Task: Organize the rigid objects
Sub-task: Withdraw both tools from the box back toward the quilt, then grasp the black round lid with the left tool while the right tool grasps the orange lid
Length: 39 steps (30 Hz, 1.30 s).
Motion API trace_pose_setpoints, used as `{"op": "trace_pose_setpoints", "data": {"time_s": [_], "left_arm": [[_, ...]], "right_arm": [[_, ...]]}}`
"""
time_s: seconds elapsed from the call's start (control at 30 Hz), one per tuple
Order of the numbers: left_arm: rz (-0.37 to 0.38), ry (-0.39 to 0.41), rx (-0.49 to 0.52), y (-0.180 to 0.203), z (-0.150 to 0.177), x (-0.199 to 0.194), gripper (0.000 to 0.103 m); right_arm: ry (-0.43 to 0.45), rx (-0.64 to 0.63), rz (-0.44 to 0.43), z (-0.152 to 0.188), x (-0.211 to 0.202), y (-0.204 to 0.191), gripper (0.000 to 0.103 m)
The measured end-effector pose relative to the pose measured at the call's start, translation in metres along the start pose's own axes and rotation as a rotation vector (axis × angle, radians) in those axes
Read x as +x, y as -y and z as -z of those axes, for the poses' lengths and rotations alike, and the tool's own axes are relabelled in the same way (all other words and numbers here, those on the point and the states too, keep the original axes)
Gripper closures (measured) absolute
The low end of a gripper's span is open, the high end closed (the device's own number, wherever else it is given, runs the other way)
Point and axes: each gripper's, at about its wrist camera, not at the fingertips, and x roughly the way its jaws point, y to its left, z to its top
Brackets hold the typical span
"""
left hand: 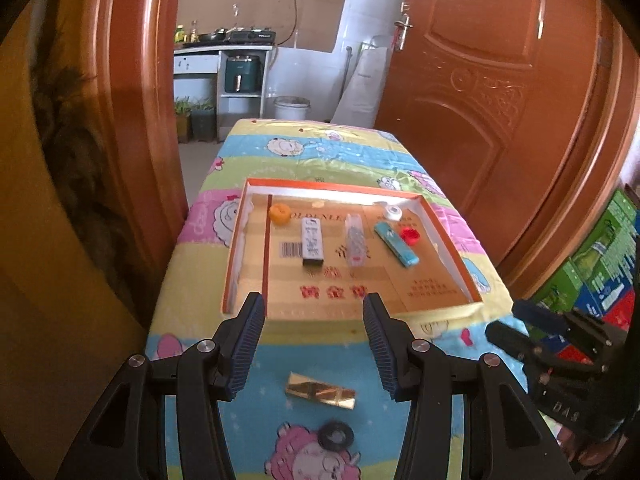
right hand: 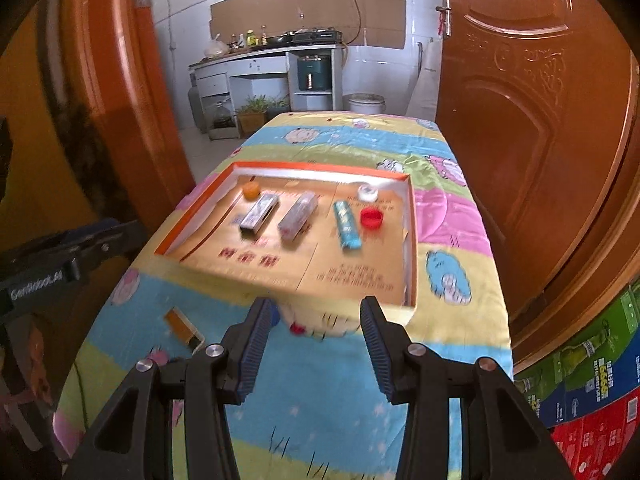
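A shallow cardboard tray (left hand: 240,240) (right hand: 188,216) with an orange rim lies on the cartoon-print tablecloth. In it lie an orange cap (left hand: 279,213) (right hand: 251,191), a grey box (left hand: 311,243) (right hand: 259,212), a clear case (left hand: 355,240) (right hand: 298,216), a blue lighter (left hand: 397,245) (right hand: 347,225), a red cap (left hand: 411,236) (right hand: 371,217) and a white cap (left hand: 393,213) (right hand: 367,192). A gold foil packet (left hand: 320,395) (right hand: 184,327) and a black ring (left hand: 336,436) lie on the cloth in front of the tray. My left gripper (left hand: 314,320) is open and empty above the packet. My right gripper (right hand: 316,320) (left hand: 520,326) is open and empty.
The table (left hand: 304,148) (right hand: 472,320) stands in a doorway between orange door frames, with an open door (left hand: 500,100) on the right. Coloured cartons (right hand: 592,380) are stacked at the lower right. A kitchen counter (right hand: 260,56) stands beyond.
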Motion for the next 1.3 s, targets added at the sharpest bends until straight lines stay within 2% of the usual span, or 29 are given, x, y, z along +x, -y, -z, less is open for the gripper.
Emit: {"op": "trace_pose_setpoints", "data": {"time_s": [0.23,0.57,0.87,0.97,1.27,1.3], "left_arm": [[0.015,-0.003,-0.001,0.004,0.022,-0.013,0.050],[0.022,0.010,0.018,0.006,0.062,-0.025,0.050],[0.038,-0.031,0.038,0.007,0.097,-0.012,0.050],[0.034,-0.042,0.044,0.006,0.104,-0.007,0.050],[0.035,-0.090,0.069,0.008,0.116,0.011,0.050],[0.035,-0.099,0.072,0.008,0.117,0.014,0.050]], "right_arm": [[0.019,-0.037,0.003,0.030,-0.021,-0.016,0.057],[-0.001,-0.084,-0.047,0.076,-0.029,-0.041,0.057],[-0.035,-0.159,-0.134,0.125,-0.020,-0.069,0.055],[-0.033,-0.198,-0.125,0.135,-0.016,-0.077,0.051],[-0.044,-0.225,-0.104,0.147,-0.005,-0.081,0.051],[-0.048,-0.227,-0.105,0.148,-0.004,-0.082,0.053]]}}
